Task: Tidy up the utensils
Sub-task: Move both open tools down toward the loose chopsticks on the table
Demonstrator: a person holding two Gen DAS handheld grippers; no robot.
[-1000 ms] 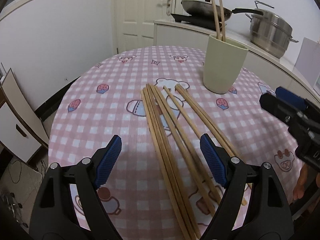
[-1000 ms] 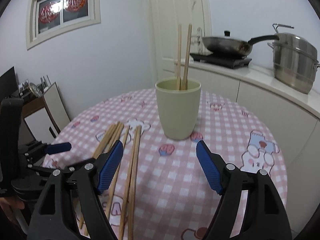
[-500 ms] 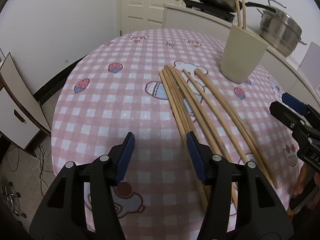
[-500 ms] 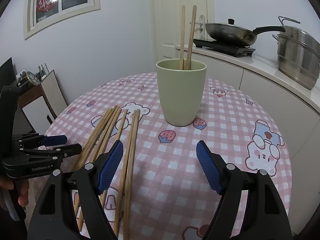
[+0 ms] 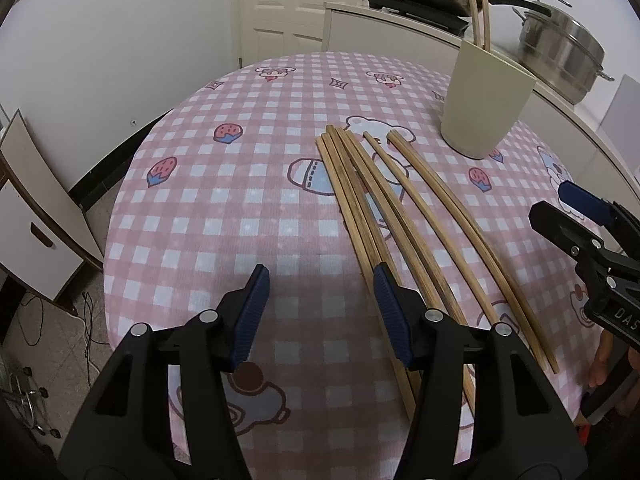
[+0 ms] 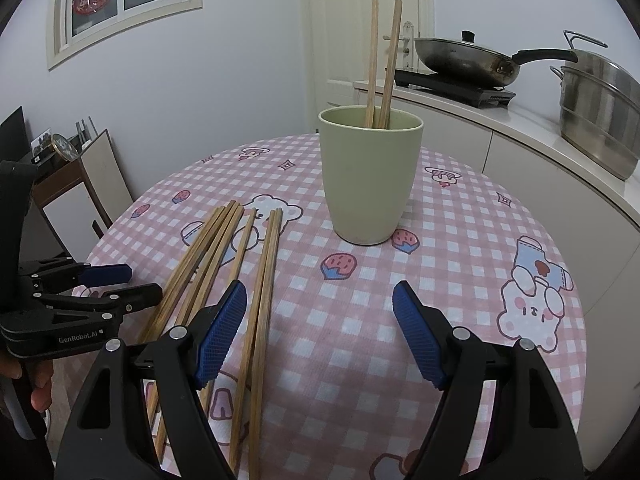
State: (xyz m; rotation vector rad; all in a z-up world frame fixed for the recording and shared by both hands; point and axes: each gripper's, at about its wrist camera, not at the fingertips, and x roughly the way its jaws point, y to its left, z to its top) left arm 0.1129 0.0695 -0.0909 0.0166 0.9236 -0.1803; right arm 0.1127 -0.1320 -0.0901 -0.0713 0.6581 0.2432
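Left wrist view: the left gripper (image 5: pixel 320 280) is released, jaws wide and empty, low over the checked tablecloth (image 5: pixel 224 200). Its right finger sits against the near stretch of the loose chopsticks (image 5: pixel 380 200), which fan ahead and to the right toward the green cup (image 5: pixel 486 100) at the far right. The right gripper (image 5: pixel 576 216) shows side-on at the right edge.

Right wrist view: the right gripper (image 6: pixel 320 300) is also released and holds nothing; the cup (image 6: pixel 370 176) stands straight ahead with two chopsticks upright inside. The loose chopsticks (image 6: pixel 240 264) lie ahead-left, the nearest pair passing just beside its left finger.

Likely risks: closing here could pinch several packed sticks at once, or roll them toward the table edge; a long stick swung carelessly might tip the cup
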